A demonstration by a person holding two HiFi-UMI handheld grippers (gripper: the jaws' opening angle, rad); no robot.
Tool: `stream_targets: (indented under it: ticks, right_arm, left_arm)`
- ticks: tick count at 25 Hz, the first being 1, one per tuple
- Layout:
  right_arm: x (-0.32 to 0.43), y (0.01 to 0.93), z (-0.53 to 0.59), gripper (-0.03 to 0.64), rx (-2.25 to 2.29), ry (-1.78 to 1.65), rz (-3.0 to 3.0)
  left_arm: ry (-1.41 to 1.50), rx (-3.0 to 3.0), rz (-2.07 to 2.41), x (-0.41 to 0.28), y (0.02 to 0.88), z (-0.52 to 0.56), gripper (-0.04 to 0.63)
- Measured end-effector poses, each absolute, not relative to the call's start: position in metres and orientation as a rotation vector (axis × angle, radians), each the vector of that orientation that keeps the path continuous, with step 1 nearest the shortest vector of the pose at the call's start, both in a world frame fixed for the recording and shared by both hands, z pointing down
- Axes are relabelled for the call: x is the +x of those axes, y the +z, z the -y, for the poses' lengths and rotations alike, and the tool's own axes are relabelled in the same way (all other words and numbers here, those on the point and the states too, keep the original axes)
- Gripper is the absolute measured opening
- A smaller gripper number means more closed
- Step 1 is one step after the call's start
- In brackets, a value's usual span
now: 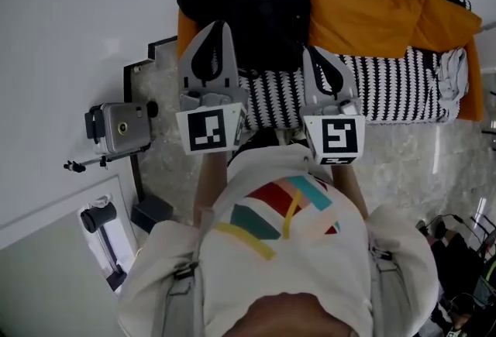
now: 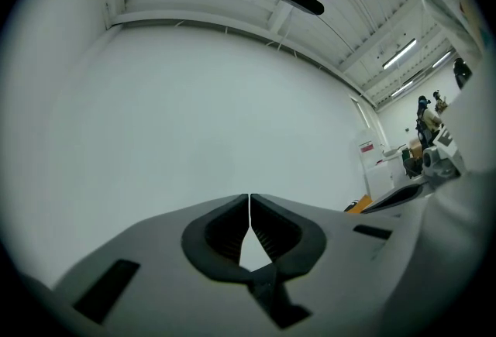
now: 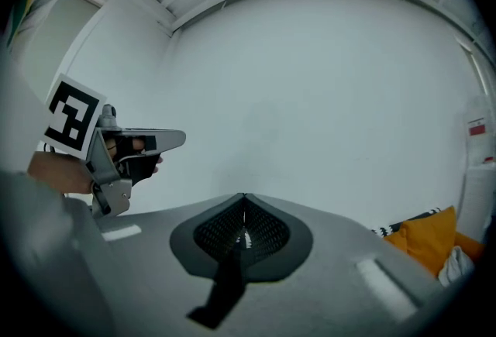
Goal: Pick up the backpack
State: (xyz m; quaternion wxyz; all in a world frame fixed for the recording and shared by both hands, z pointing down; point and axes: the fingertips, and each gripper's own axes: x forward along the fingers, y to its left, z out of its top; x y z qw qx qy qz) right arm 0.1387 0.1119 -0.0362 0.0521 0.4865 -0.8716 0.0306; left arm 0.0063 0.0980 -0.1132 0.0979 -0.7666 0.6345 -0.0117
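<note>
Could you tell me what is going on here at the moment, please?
A person holds a gripper in each hand, side by side in front of a couch with orange cushions. The left gripper and the right gripper both have their jaws shut on nothing. A black shape on the couch may be the backpack; neither gripper holds it.

Recording lab: tripod camera point(image 1: 120, 128), sofa point(image 1: 403, 87)

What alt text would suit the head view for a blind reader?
From above: a person holds left tongs and right tongs, both shut, toward a black-and-white blanket bearing orange cushions and what looks like a black backpack.
</note>
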Motion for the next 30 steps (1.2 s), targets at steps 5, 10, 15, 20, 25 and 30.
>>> stream_targets:
  ticks: [5, 10, 15, 20, 25, 30]
  right_arm:
    - [0.139, -0.047, -0.099, 0.005, 1.519, 0.024, 2.622]
    - [0.13, -0.055, -0.086, 0.005, 1.543, -0.025, 2.604]
    - [0.111, -0.06, -0.076, 0.005, 1.535, -0.057, 2.593]
    - [0.099, -0.058, -0.066, 0.005, 1.549, -0.063, 2.567]
    - [0.089, -0.055, -0.059, 0.005, 1.56, -0.07, 2.543]
    - [0.072, -0.034, -0.043, 0.005, 1.503, -0.017, 2.519]
  left_arm:
    - [0.038, -2.34, -1.851, 0.01, -0.114, -0.085, 0.018]
    - [0.012, -2.385, -1.795, 0.012, -0.108, -0.081, 0.018]
    - [0.016, -2.399, -1.813, -0.01, -0.106, -0.073, 0.018]
    - [0.023, -2.412, -1.863, -0.037, -0.097, -0.067, 0.018]
    - [-0.018, -2.415, -1.902, -0.062, -0.076, -0.062, 0.018]
    - [-0.034, -2.46, -1.986, -0.088, -0.045, -0.048, 0.018]
